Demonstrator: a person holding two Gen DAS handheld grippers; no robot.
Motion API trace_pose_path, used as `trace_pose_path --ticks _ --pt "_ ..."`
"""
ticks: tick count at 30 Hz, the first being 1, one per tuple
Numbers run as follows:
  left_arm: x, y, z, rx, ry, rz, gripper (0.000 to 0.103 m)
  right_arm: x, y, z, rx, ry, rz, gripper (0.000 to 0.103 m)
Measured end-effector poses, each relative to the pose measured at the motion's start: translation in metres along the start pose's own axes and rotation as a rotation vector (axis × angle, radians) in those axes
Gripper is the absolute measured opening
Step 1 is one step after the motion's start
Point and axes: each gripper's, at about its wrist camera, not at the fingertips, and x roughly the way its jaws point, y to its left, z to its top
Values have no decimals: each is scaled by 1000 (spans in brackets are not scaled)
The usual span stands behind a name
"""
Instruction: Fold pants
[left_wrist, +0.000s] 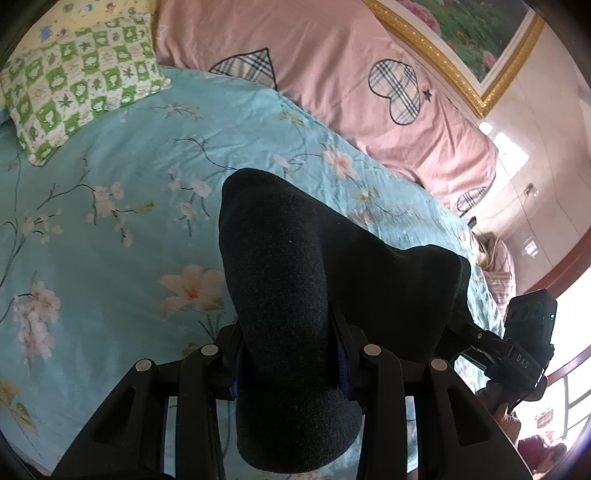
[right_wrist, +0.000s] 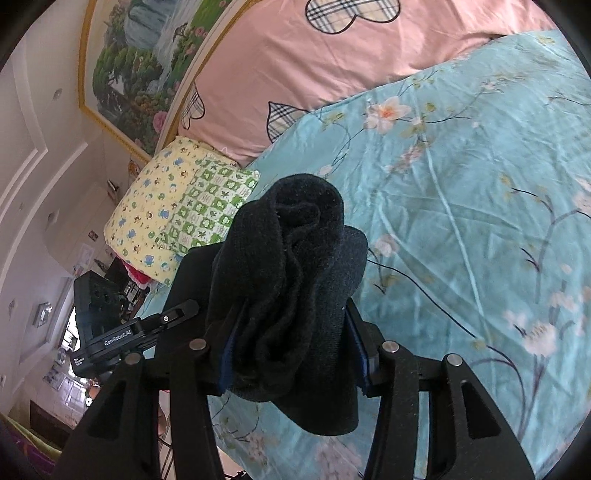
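The black pants (left_wrist: 280, 280) hang bunched in both grippers, lifted above the teal floral bedsheet (left_wrist: 110, 229). My left gripper (left_wrist: 291, 354) is shut on a thick fold of the pants, which drapes over and hides its fingertips. My right gripper (right_wrist: 291, 347) is shut on another bunched part of the pants (right_wrist: 295, 258), whose folds rise above the jaws and hang below them. The right gripper shows at the right edge of the left wrist view (left_wrist: 517, 347); the left gripper shows at the left of the right wrist view (right_wrist: 110, 332).
A pink duvet with plaid hearts (left_wrist: 332, 74) lies along the far side of the bed. A green checked pillow (left_wrist: 74, 77) and a yellow patterned pillow (right_wrist: 147, 206) sit at one end. A gold-framed picture (right_wrist: 140, 66) hangs on the wall.
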Motion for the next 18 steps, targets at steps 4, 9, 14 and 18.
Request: trace_pose_path --ticks 4,9,14,18 --pt "-2 8 6 -16 -16 16 38 13 5 8 -18 19 10 51" --pt "-1 16 15 -37 -32 40 38 32 10 19 -30 42 26 51" --pt "1 24 27 -36 -54 91 38 54 13 31 -42 63 40 51" --pt "5 29 37 -30 -71 124 38 74 16 41 -53 80 47 51"
